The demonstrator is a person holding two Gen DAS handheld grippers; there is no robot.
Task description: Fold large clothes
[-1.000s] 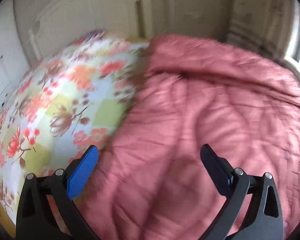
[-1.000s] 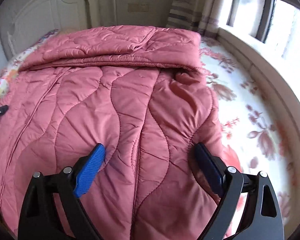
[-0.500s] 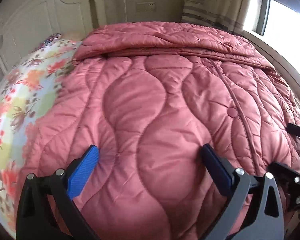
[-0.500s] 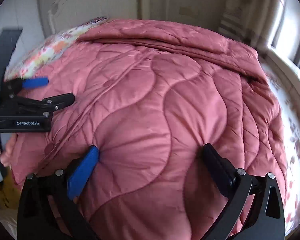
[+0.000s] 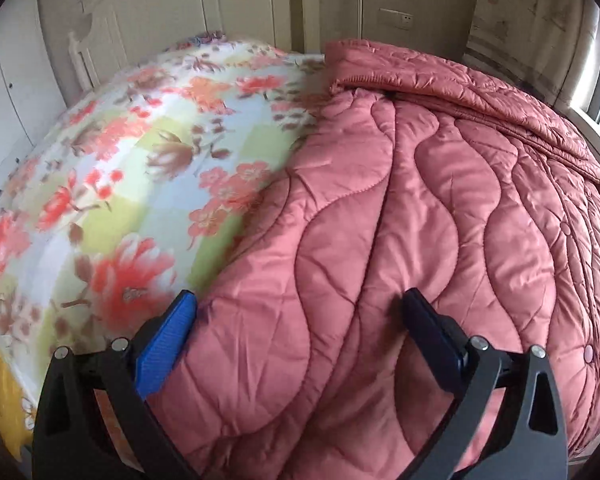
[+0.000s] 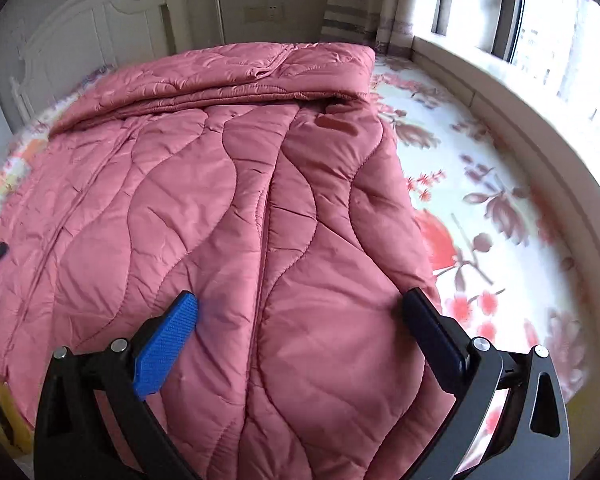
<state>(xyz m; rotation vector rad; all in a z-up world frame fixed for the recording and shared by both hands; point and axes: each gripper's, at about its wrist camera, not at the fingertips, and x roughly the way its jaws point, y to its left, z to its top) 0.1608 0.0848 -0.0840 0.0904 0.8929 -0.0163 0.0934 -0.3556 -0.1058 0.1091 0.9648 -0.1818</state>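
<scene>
Left wrist view: the left gripper (image 5: 298, 314) hangs over the near left part of a pink quilted coat (image 5: 440, 216) spread across a bed. Its jaws are released and stand wide apart, with nothing clamped between them; the blue pad of the left finger sits at the coat's left edge, where pink fabric meets the flowered sheet (image 5: 112, 168), and the dark right finger is over the quilting. The coat covers the right and middle of the bed, and its far end is folded back on itself in a thick band near the white headboard (image 5: 140, 12). Snap buttons run along the coat toward its right side. The sheet lies bare to the left of the coat.

Right wrist view: the right gripper (image 6: 300, 312) is over the near right part of the same coat (image 6: 204, 200). Its jaws have just been opening and now stand fully spread; the fabric lies beneath them, but the pads do not press on it. The coat's right edge runs just past the dark right finger, with flowered sheet (image 6: 480, 200) bare beyond it up to a pale window ledge (image 6: 540, 128). The folded band lies across the far end. At the left border, a small dark tip of the other gripper shows.
</scene>
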